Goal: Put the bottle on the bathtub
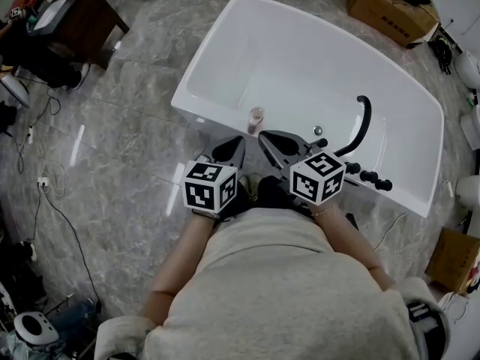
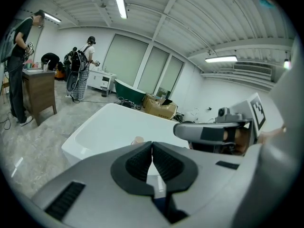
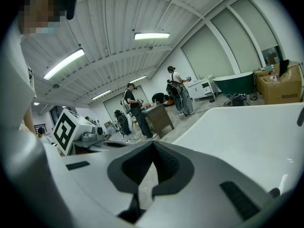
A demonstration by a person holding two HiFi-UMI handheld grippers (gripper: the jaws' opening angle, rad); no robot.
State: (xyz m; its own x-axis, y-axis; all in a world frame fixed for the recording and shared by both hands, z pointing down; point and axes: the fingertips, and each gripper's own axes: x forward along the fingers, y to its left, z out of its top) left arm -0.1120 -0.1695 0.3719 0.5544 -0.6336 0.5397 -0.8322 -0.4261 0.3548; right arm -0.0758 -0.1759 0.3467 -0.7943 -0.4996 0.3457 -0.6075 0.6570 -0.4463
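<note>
On the near rim of the white bathtub (image 1: 225, 21), found the small bottle (image 1: 256, 118) upright, touching neither gripper. Held the left gripper (image 1: 237, 141) just short of it, slightly to its left, jaws pressed together on nothing. Held the right gripper (image 1: 265, 136) near the bottle's right, jaws likewise closed and empty. Noted a black curved spout (image 1: 364, 122) farther right along the tub, and grey marbled floor (image 1: 112, 126) around.

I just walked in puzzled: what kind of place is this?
Probably a workshop or lab, not a home bathroom: the white bathtub stands on open floor beside a cardboard box and loose cables, under ceiling strip lights.
</note>
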